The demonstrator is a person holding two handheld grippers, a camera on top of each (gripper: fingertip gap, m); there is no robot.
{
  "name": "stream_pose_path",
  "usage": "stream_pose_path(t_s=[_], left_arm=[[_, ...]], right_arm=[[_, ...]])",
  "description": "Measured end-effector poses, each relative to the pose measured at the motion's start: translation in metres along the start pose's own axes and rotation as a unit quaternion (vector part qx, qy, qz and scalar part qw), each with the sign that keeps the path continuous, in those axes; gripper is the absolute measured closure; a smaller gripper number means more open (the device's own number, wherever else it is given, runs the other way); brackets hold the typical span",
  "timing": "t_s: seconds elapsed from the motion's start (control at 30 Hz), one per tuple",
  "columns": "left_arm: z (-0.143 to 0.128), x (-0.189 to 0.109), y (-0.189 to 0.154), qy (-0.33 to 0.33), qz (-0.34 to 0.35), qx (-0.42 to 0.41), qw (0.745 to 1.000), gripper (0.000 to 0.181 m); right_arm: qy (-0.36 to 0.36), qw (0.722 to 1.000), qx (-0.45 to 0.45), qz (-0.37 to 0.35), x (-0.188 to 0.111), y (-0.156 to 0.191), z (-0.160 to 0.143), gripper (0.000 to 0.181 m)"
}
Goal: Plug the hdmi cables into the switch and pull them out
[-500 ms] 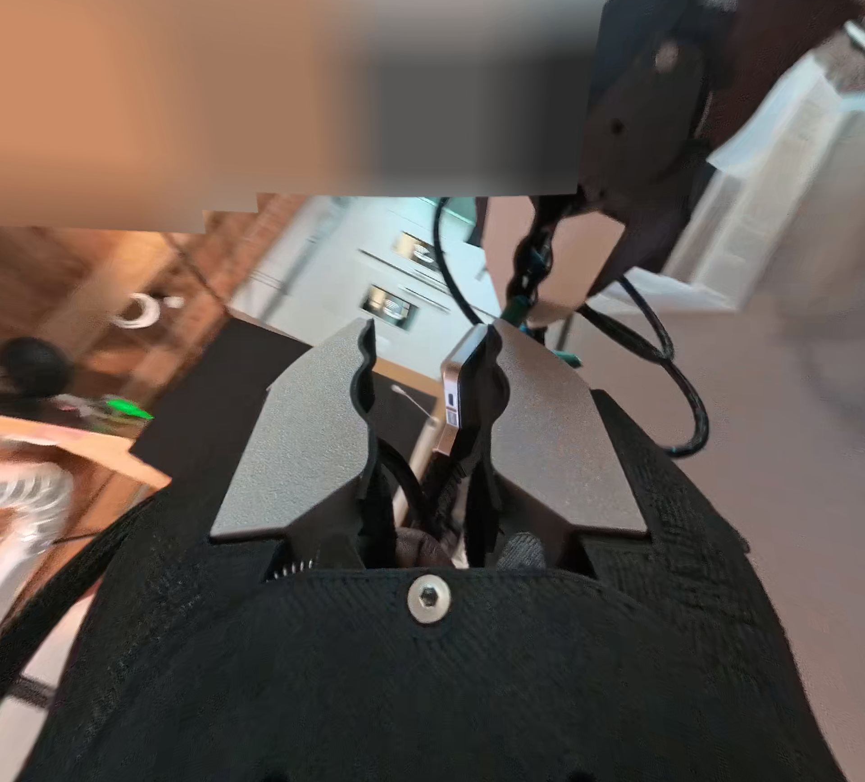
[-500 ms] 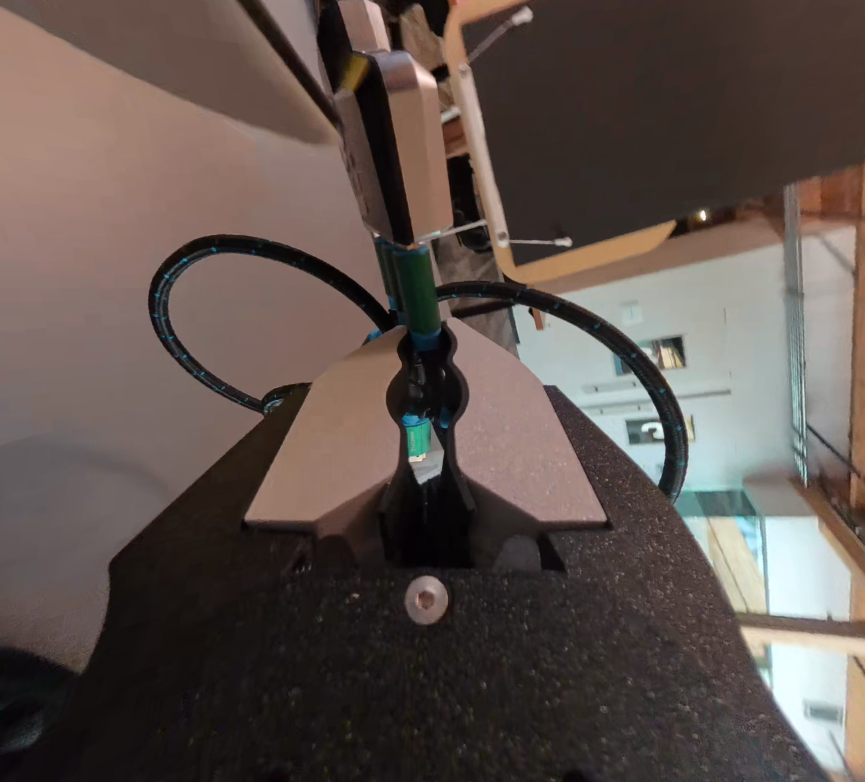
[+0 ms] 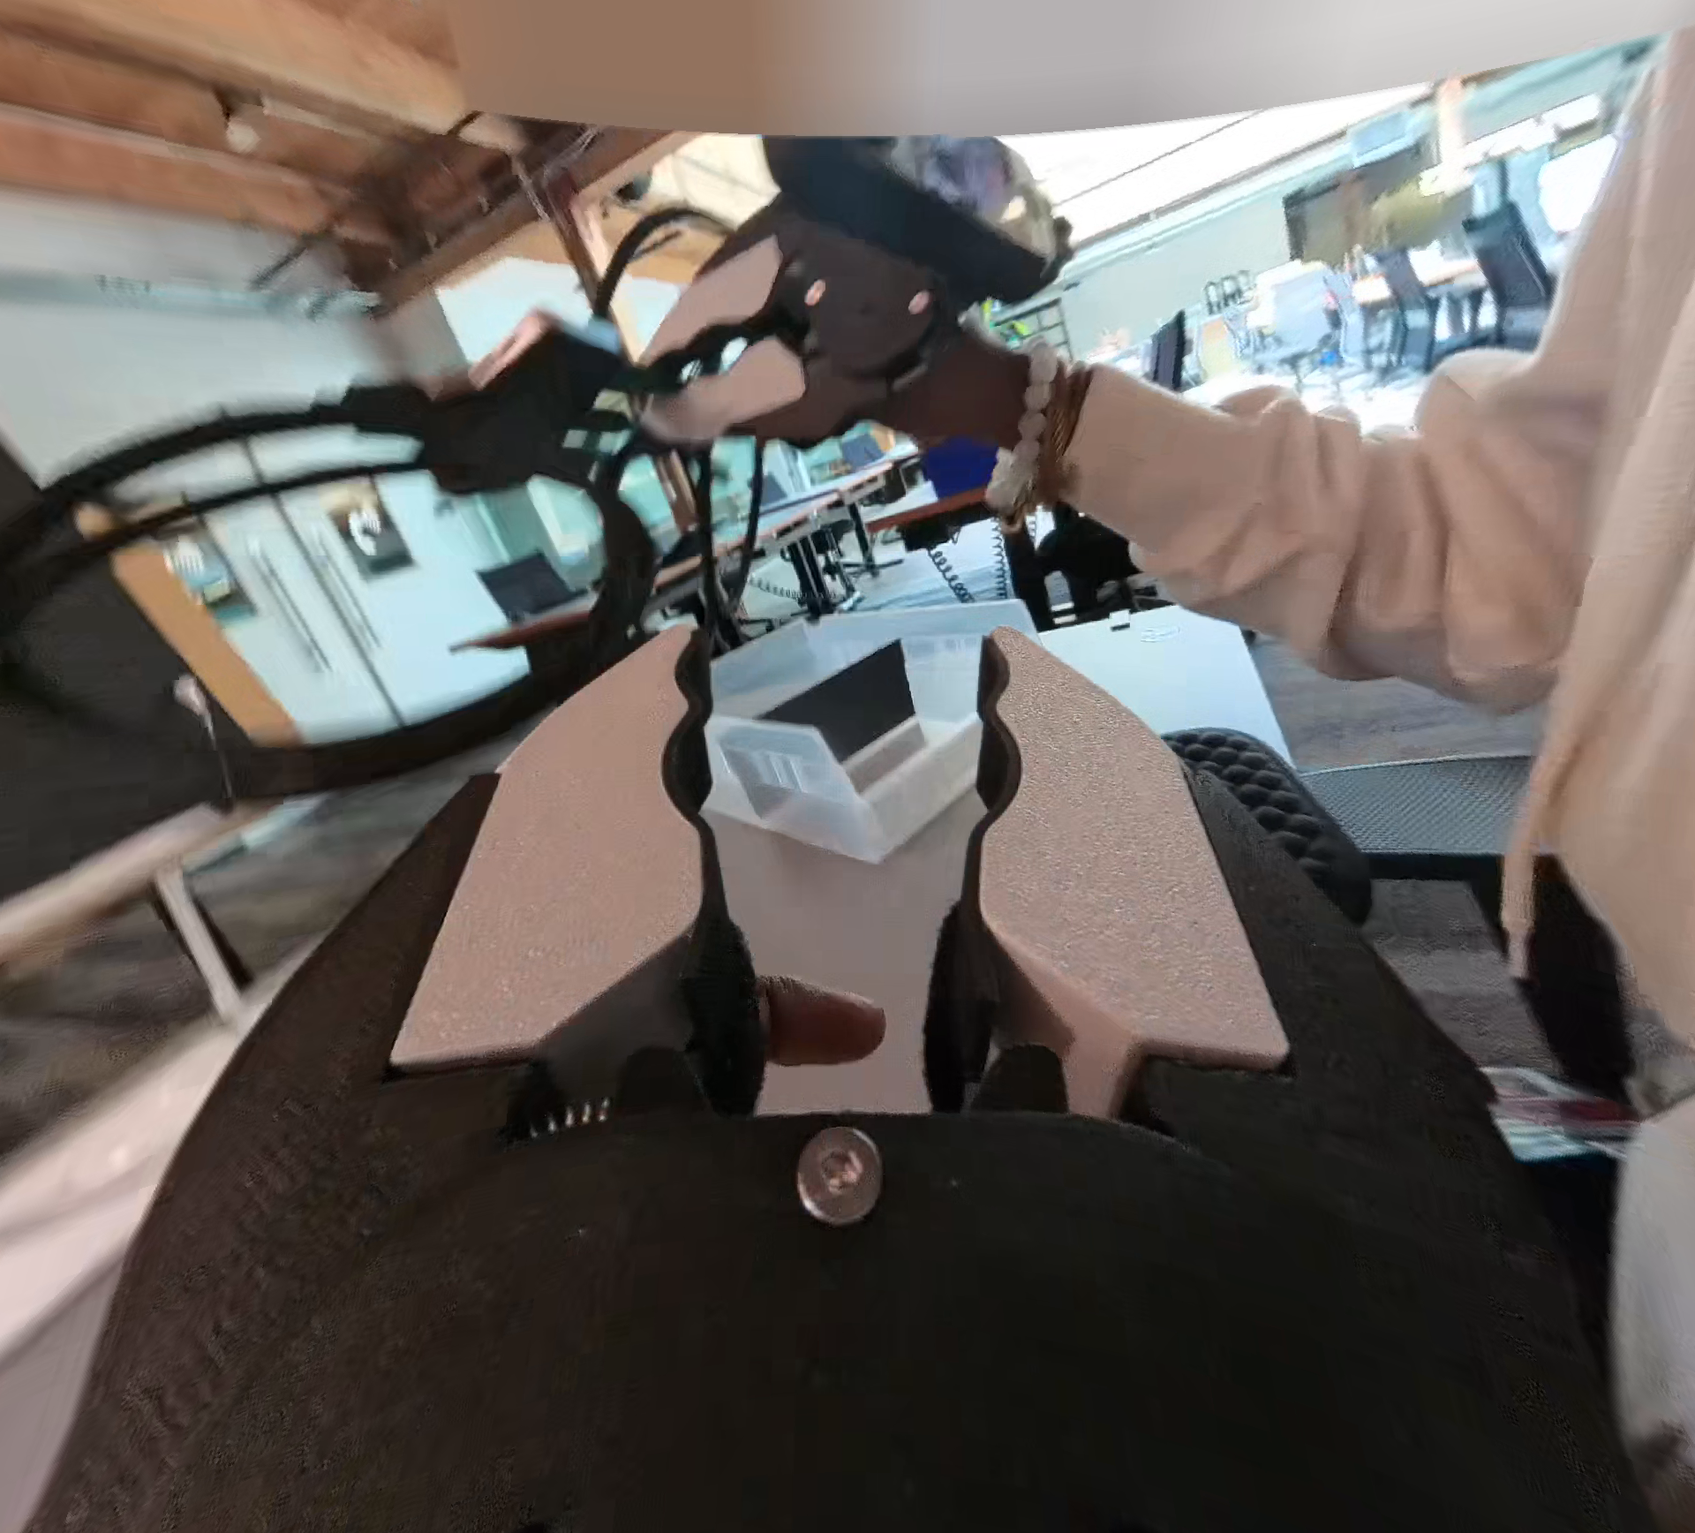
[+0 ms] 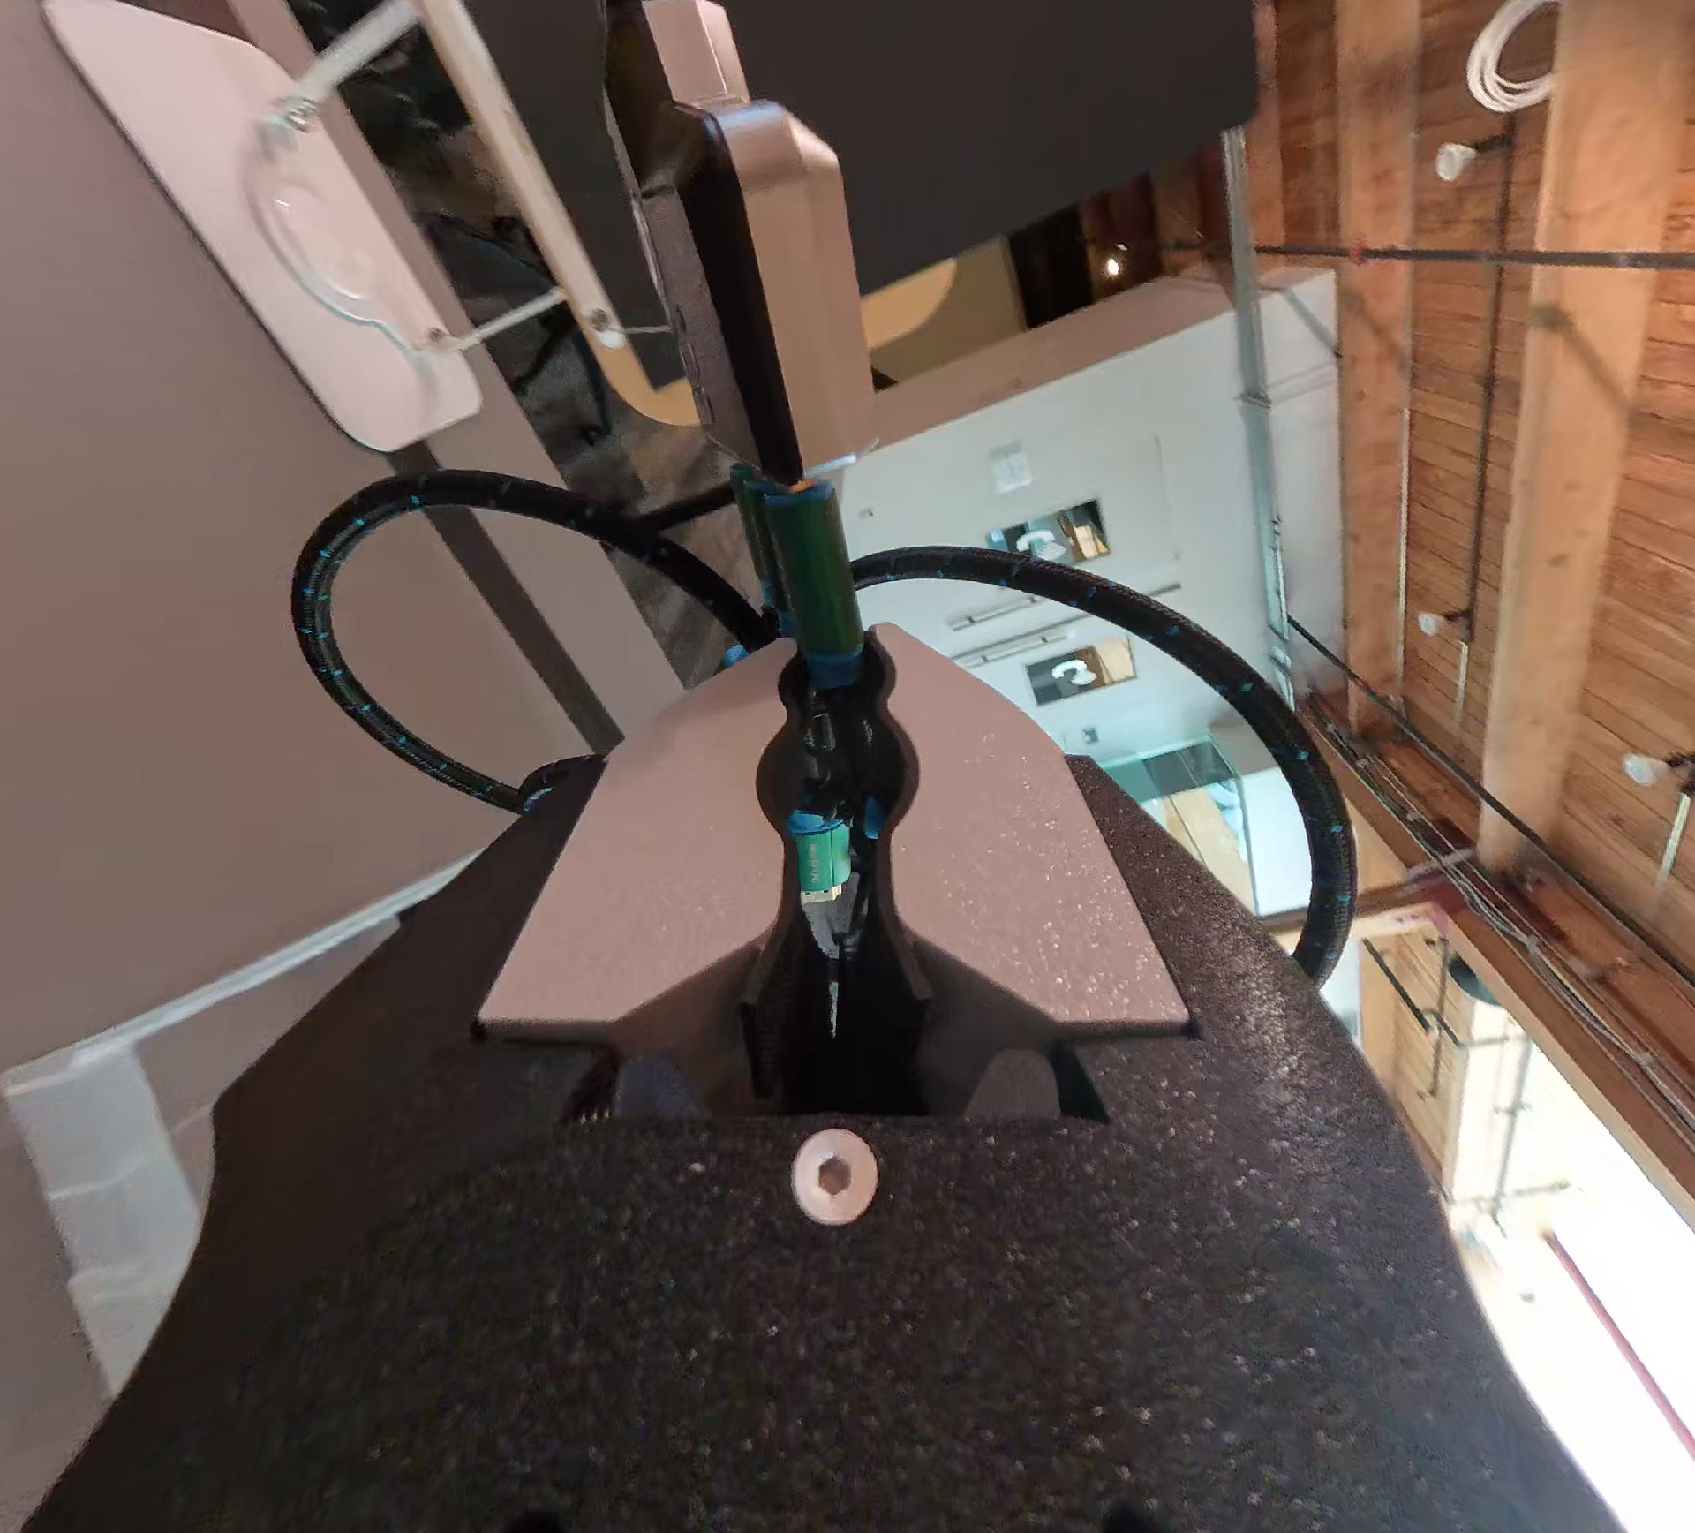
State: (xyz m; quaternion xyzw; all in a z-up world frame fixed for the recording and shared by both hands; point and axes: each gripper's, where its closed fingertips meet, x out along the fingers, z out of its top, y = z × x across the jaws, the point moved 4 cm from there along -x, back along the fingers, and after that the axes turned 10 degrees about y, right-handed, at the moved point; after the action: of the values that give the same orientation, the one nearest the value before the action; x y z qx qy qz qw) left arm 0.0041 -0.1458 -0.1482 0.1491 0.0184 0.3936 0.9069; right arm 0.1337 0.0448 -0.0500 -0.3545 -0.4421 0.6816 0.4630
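The left gripper (image 3: 839, 718) gapes wide, holding nothing, a clear plastic box (image 3: 858, 764) beyond it; the right gripper (image 4: 839, 663) is clamped on braided HDMI cables (image 4: 1220, 663), whose green plugs (image 4: 812, 562) sit in the silver switch (image 4: 789, 296) held aloft

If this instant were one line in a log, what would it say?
left gripper: open, empty | right gripper: shut on HDMI cables | switch: hangs from cables, off table

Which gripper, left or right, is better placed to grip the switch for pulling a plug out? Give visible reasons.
Probably the left gripper: it is open and empty. The right gripper is shut on the braided cables, below the green plugs in the switch.
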Motion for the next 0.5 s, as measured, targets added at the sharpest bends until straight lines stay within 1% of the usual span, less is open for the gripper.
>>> stream_pose_path(t_s=[0.03,0.07,0.13,0.17,0.2,0.23,0.27,0.33,0.4,0.5], left_arm=[[-0.008,-0.007,0.008,0.014,0.021,-0.030,0.999,0.126],[-0.017,-0.015,0.020,0.035,0.058,-0.063,0.996,0.126],[-0.041,-0.031,0.042,0.098,0.122,-0.125,0.980,0.124],[-0.051,-0.038,0.048,0.125,0.136,-0.153,0.971,0.115],[-0.057,-0.044,0.053,0.140,0.145,-0.179,0.963,0.099],[-0.060,-0.049,0.057,0.140,0.153,-0.200,0.958,0.088],[-0.059,-0.054,0.061,0.127,0.163,-0.211,0.955,0.077],[-0.050,-0.061,0.067,0.079,0.187,-0.198,0.959,0.057],[-0.039,-0.067,0.071,0.044,0.222,-0.159,0.961,0.053],[-0.030,-0.066,0.066,0.056,0.227,-0.128,0.964,0.054]], right_arm=[[0.006,1.000,0.006,-0.007,0.001,-0.008,-0.005,0.172],[0.011,1.000,0.015,-0.010,0.002,-0.016,-0.010,0.172],[0.023,0.999,0.046,-0.002,0.006,-0.029,-0.022,0.171],[0.028,0.998,0.065,0.004,0.008,-0.035,-0.029,0.172],[0.032,0.996,0.084,0.011,0.011,-0.040,-0.036,0.172],[0.036,0.994,0.105,0.017,0.013,-0.045,-0.043,0.172],[0.041,0.991,0.125,0.022,0.016,-0.049,-0.051,0.172],[0.050,0.984,0.167,0.035,0.023,-0.057,-0.067,0.172],[0.050,0.974,0.217,0.045,0.031,-0.064,-0.083,0.172],[0.042,0.948,0.308,0.070,0.043,-0.070,-0.108,0.172]])
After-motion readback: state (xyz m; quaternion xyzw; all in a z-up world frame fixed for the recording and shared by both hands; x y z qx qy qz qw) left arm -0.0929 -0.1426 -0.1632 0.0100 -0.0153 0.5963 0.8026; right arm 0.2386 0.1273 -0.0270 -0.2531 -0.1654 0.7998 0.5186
